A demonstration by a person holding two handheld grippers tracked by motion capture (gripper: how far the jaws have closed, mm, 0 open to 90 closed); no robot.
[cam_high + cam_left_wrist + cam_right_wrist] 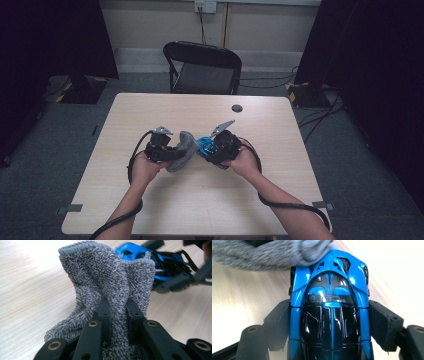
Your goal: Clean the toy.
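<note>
I am pinching a grey terry cloth [105,282] in my left claw [176,151], the jaws drawn in tight on a bunched fold so that the loose upper part stands free as a wiping pad. In my right claw [206,148] I am gripping a blue and black toy car [330,315], one pad pressing on each flank, which keeps the roof and nose bare for the cloth to reach. In the right claw's view the cloth's edge is lying against the front tip of the car, so I judge that I am wiping or polishing the car and working at its nose.

Both things are being held just above the middle of the bench [150,210], between my two hands, the cloth at the left and the car at the right, touching each other. My forearms are coming in from the near edge and angling inward, so the claws are pointing at each other almost nose to nose. My left hand [144,167] is wrapping the claw's body from below; my right hand [245,162] is doing the same on the other side.
</note>
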